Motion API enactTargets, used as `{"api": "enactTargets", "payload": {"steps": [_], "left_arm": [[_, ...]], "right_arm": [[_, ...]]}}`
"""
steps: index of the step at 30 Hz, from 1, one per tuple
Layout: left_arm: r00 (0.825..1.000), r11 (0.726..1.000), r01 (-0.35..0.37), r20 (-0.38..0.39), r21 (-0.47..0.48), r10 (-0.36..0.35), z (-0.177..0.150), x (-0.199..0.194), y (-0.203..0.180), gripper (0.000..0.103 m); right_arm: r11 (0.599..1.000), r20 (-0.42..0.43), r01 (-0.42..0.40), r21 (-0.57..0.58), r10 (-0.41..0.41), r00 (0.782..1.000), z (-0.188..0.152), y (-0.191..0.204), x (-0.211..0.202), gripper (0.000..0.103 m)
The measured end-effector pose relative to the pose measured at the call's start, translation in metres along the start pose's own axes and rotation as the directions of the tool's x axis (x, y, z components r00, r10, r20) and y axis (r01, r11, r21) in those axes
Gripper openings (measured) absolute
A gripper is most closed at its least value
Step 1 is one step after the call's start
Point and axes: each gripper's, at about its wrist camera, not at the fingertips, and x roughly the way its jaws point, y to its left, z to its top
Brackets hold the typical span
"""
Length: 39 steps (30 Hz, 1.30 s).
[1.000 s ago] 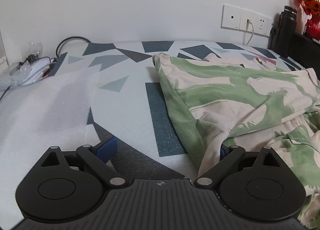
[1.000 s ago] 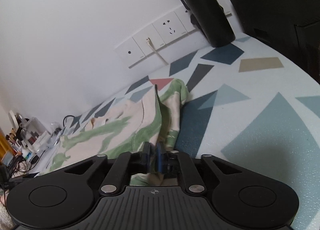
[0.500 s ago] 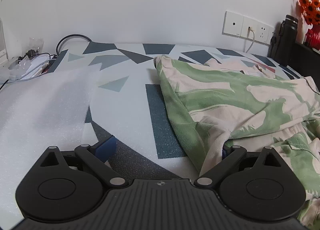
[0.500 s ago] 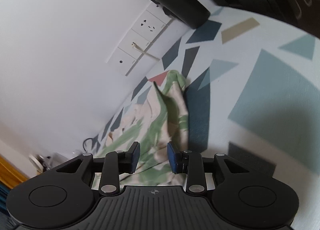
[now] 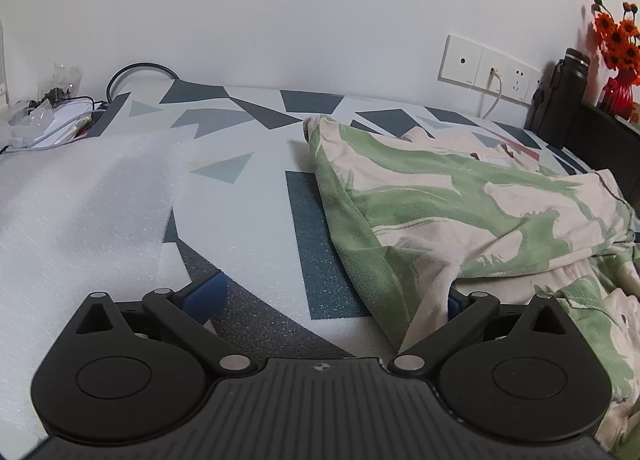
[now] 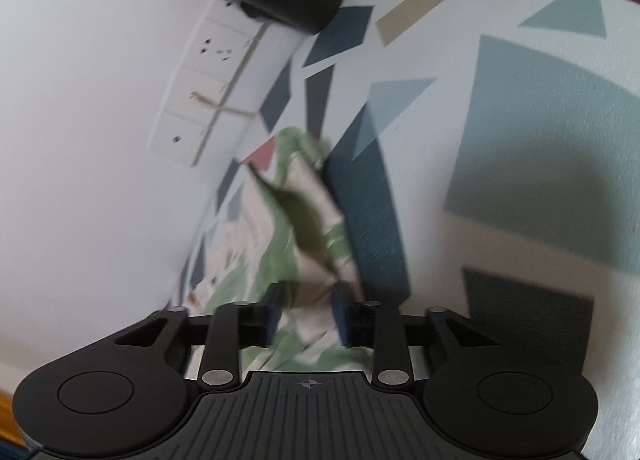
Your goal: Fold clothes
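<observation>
Your patterned mat (image 5: 256, 196) fills the bench, with a white foam sheet (image 5: 80, 212) over its left side. The green-and-cream garment (image 5: 460, 196) lies rumpled on the mat's right half, reaching toward the back edge. Your left gripper (image 5: 332, 296) is spread wide, its right finger tucked under the garment's near hem. Your right gripper (image 6: 306, 312) is released, fingers apart over the cloth. A black flask (image 5: 560, 100) stands at the back right corner beside the wall sockets (image 5: 492, 70).
</observation>
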Motion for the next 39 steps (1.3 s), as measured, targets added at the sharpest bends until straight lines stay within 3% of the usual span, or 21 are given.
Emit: {"api": "enactTargets", "payload": {"steps": [5,10,12,14,19,24,28,32,39], "left_arm": [[1.000,1.000,0.015,0.007,-0.018,-0.015,0.000,-0.001,0.003,0.102],[1.000,1.000,0.007,0.005,-0.010,-0.007,0.000,-0.001,0.001,0.102],[1.000,1.000,0.003,0.003,-0.004,-0.003,0.000,0.000,0.000,0.102],[1.000,1.000,0.000,0.002,-0.001,0.000,0.000,0.000,0.000,0.102],[1.000,1.000,0.001,0.003,-0.002,-0.001,0.000,0.000,0.000,0.102],[1.000,1.000,-0.002,0.002,0.002,0.002,0.000,0.000,0.000,0.102],[1.000,1.000,0.000,0.003,0.000,0.000,0.000,0.000,0.000,0.102],[1.000,1.000,-0.003,0.002,0.002,0.003,0.000,0.000,0.000,0.102],[1.000,0.999,-0.025,-0.008,0.028,0.025,-0.001,0.002,-0.005,0.102]], "right_arm": [[0.999,0.027,0.027,-0.031,-0.026,0.999,-0.004,0.009,0.000,0.022],[0.998,0.016,0.000,-0.062,0.001,1.000,-0.013,0.024,-0.005,0.025],[0.996,0.020,0.047,-0.072,-0.045,0.999,-0.014,0.025,-0.004,0.030],[0.988,0.044,0.099,-0.116,-0.094,0.995,-0.015,0.030,-0.003,0.029],[0.933,0.086,0.188,-0.307,-0.170,0.982,-0.025,0.050,0.005,0.035],[0.850,0.124,0.258,-0.459,-0.226,0.966,-0.039,0.066,0.008,0.035],[0.790,0.148,0.293,-0.538,-0.254,0.956,-0.043,0.071,0.015,0.025],[0.779,0.168,0.282,-0.559,-0.226,0.959,-0.045,0.071,0.015,0.016],[0.734,0.249,0.190,-0.652,-0.030,0.968,-0.055,0.084,-0.022,0.015]]}}
